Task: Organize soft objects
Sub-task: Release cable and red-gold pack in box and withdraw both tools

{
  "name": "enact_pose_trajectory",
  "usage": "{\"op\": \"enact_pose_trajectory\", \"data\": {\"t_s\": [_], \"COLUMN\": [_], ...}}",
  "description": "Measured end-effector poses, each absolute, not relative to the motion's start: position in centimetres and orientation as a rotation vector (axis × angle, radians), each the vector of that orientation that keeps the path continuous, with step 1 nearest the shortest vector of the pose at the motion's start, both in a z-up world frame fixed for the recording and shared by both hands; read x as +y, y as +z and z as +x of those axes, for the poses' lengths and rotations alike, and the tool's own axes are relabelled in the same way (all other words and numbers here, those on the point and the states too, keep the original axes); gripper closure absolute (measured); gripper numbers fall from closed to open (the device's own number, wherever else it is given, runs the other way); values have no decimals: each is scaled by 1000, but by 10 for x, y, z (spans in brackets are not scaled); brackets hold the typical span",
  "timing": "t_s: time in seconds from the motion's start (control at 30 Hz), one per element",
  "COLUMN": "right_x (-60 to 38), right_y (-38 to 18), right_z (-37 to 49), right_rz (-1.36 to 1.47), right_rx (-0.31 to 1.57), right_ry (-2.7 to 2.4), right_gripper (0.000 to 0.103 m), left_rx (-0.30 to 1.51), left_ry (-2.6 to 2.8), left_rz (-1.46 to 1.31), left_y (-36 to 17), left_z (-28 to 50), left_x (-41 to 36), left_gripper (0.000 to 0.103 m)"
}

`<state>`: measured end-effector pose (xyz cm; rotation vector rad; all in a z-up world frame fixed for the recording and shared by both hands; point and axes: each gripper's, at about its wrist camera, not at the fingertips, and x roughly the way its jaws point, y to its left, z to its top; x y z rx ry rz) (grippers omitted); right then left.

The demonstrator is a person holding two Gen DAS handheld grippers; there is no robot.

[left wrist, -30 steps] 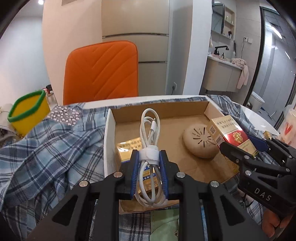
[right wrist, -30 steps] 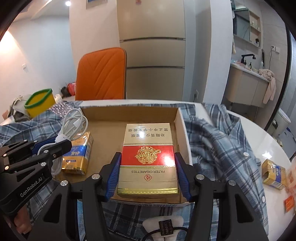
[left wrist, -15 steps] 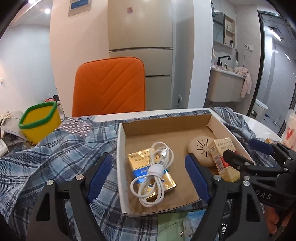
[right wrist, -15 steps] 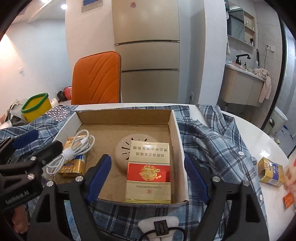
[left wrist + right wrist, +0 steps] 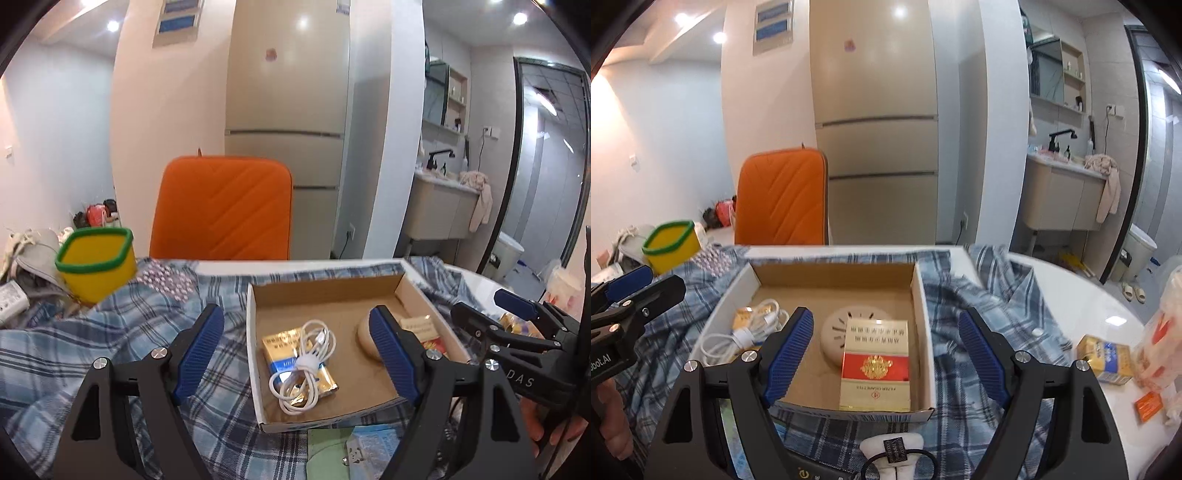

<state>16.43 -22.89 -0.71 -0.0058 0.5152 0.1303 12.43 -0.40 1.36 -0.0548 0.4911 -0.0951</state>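
Observation:
An open cardboard box rests on a blue plaid shirt. Inside lie a coiled white cable on a gold-blue packet, a round beige disc, and a red-and-gold cigarette pack. My left gripper hangs open above the cable, holding nothing. My right gripper is open above the cigarette pack, also with nothing in it. Each gripper shows at the edge of the other's view.
An orange chair stands behind the table. A yellow tub with a green rim sits at the far left. On the white table at the right lie a gold-blue packet and a plastic bag. A green cloth lies near the front.
Both grippers opened: the left let go of the white cable, the right let go of the cigarette pack. Both then pulled up and back from the box.

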Motion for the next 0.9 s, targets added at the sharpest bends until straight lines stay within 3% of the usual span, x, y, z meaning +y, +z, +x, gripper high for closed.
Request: {"op": "enact_pose_trajectory", "data": {"t_s": [0.07, 0.2, 0.37, 0.43, 0.63, 0.9], "right_x": [-229, -232, -237, -239, -241, -242], "right_y": [4, 23, 42, 49, 54, 36], "right_z": [156, 135, 105, 89, 56, 43], "right_rz": [-15, -13, -23, -39, -66, -120], "right_rx": [480, 402, 330, 281, 184, 216], "right_ry": [131, 135, 151, 151, 145, 133], "right_gripper": [20, 16, 10, 0, 0, 0], "left_rx": [444, 336, 213, 187, 147, 184], "left_ry": [-75, -71, -62, -68, -88, -87], "left_rz": [-31, -15, -23, -32, -17, -32], "left_y": [23, 42, 61, 65, 67, 43], "left_z": [113, 88, 59, 49, 28, 15], "left_x": [-6, -8, -9, -8, -10, -13], "left_gripper": [19, 0, 0, 0, 0, 0]}}
